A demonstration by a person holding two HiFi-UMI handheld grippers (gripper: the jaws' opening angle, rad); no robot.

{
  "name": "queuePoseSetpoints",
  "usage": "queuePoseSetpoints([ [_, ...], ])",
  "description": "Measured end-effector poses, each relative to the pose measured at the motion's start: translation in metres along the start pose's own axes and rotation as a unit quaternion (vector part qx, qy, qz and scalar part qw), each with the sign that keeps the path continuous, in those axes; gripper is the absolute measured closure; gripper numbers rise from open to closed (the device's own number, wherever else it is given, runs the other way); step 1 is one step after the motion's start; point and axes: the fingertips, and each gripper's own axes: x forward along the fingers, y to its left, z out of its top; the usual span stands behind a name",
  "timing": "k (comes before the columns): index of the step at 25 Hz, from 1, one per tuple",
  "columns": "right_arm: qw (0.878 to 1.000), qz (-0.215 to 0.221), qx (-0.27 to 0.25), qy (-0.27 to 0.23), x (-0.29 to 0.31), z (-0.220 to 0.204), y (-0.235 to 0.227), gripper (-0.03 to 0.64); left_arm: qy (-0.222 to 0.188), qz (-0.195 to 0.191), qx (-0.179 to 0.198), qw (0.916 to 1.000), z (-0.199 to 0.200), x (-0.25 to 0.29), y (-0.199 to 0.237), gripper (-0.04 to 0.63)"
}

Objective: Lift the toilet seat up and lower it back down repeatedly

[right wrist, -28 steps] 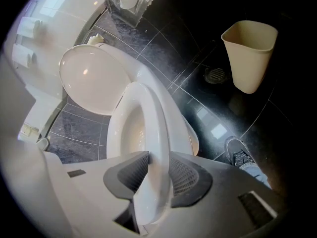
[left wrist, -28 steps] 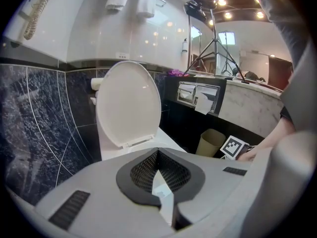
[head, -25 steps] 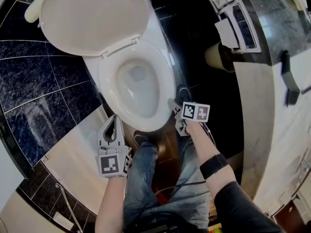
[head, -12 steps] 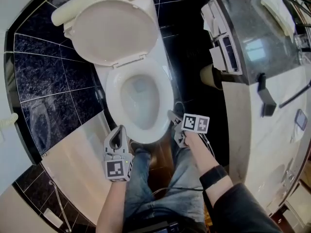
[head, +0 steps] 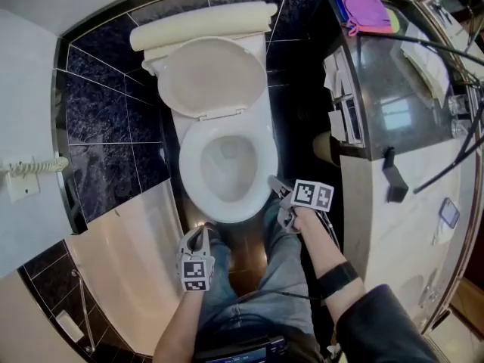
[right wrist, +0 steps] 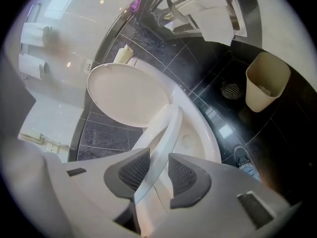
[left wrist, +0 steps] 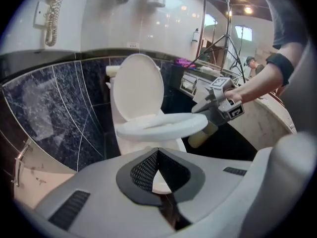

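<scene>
The white toilet (head: 227, 165) stands with its lid (head: 212, 78) leaning upright against the tank. My right gripper (head: 275, 189) is shut on the seat's front right rim, and the seat (left wrist: 163, 125) hangs a little above the bowl, roughly level. In the right gripper view the rim (right wrist: 161, 133) runs between the two pads of that gripper (right wrist: 153, 160), which press on it. My left gripper (head: 200, 233) hovers in front of the bowl, apart from it. Its jaws (left wrist: 157, 155) are shut with nothing between them. The right gripper (left wrist: 203, 108) shows at the seat's edge in the left gripper view.
A beige waste bin (right wrist: 266, 81) stands on the dark floor right of the toilet. A stone counter (head: 401, 89) with a purple cloth (head: 364, 6) lies to the right. A wall phone (head: 23, 176) hangs at left. The person's legs (head: 280, 271) are below the bowl.
The right gripper has risen with the seat rim in its grip, so the seat is off the bowl. The left gripper has drawn back from the bowl. The view has pulled away.
</scene>
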Motion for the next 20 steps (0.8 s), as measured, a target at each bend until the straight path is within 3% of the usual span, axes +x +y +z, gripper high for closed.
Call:
queuePoseSetpoints([
  [6,1.000,0.004,-0.013,-0.001,-0.008,0.022,0.025,0.479,0.007,-0.015,-0.046,0.9988,0.019,0.035,-0.021,0.595],
  [15,1.000,0.017,-0.022,0.003,-0.014,0.050,0.053,0.469,-0.057,0.005,-0.080,0.9951,0.101,0.048,-0.018,0.595],
  [20,1.000,0.022,0.003,-0.009,-0.014,0.069,0.070,0.460,-0.076,0.026,-0.086,0.9930,0.131,0.047,0.000,0.595],
])
